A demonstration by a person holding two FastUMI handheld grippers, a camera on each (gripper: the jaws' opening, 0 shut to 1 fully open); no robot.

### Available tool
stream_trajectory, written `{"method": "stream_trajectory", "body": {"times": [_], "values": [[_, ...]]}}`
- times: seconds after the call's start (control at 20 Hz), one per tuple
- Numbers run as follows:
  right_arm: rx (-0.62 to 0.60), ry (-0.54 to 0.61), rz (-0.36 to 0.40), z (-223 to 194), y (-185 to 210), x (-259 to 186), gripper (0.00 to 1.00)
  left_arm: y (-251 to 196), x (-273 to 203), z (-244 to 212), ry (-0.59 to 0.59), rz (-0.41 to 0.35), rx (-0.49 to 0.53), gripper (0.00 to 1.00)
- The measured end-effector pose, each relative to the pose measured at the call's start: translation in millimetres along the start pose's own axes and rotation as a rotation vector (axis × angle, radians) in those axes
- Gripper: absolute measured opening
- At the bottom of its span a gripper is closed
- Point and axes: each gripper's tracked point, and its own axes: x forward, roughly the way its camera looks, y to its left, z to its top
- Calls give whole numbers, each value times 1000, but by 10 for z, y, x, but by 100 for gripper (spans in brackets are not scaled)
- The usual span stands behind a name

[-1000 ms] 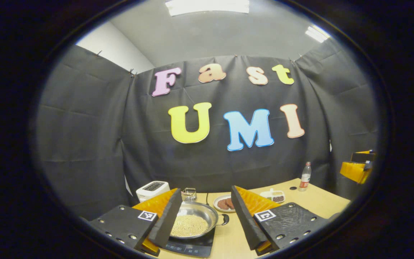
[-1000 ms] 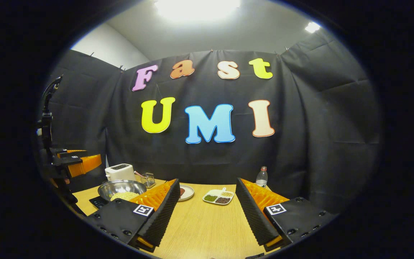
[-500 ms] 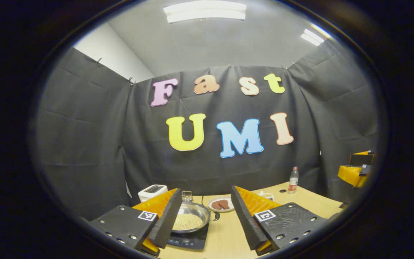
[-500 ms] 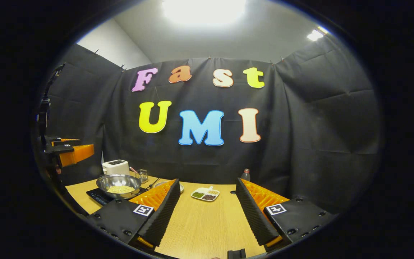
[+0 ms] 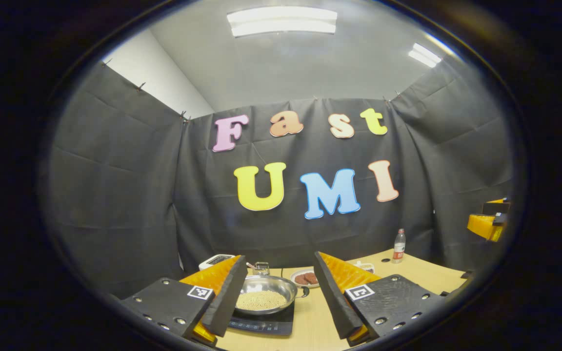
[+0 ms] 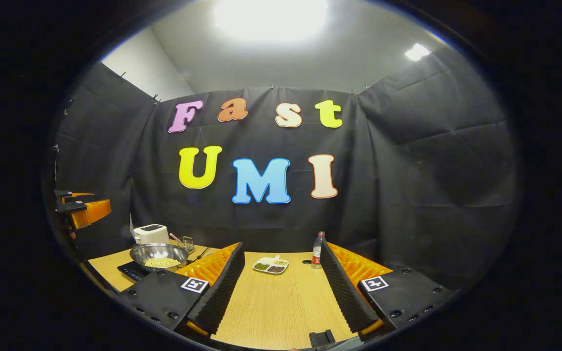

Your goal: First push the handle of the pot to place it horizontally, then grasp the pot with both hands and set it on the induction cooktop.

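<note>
A steel pot [image 5: 267, 297] holding pale beans sits on the black induction cooktop [image 5: 261, 323], its small dark handle [image 5: 304, 292] pointing right. My left gripper [image 5: 277, 308] hangs open in front of the pot, apart from it, nothing between its fingers. In the right gripper view the same pot [image 6: 159, 255] rests on the cooktop [image 6: 130, 271] at the far left. My right gripper [image 6: 277, 298] is open over bare wooden table [image 6: 281, 302], well to the right of the pot. The left gripper [image 6: 83, 213] appears at that view's left edge.
A white toaster [image 6: 150, 233] and a small glass jar [image 5: 261, 267] stand behind the pot. A plate of dark patties [image 5: 305, 278], a divided dish of beans [image 6: 270, 265] and a plastic bottle [image 6: 316, 250] lie toward the back of the table. The right gripper [image 5: 488, 222] shows at right.
Both grippers have drawn back from the pot and tilted upward; the pot and table look smaller and lower. The pot stays on the cooktop. Both stay open.
</note>
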Motion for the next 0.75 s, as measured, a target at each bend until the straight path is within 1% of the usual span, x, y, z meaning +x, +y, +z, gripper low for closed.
{"method": "stream_trajectory", "body": {"times": [0.3, 0.75], "values": [[-15, -17, -1, 66, 72, -74, 98, 81, -118, 22, -10, 3, -15, 81], [-25, -28, -21, 113, 56, -170, 98, 111, -202, 106, -25, -9, -15, 80]]}}
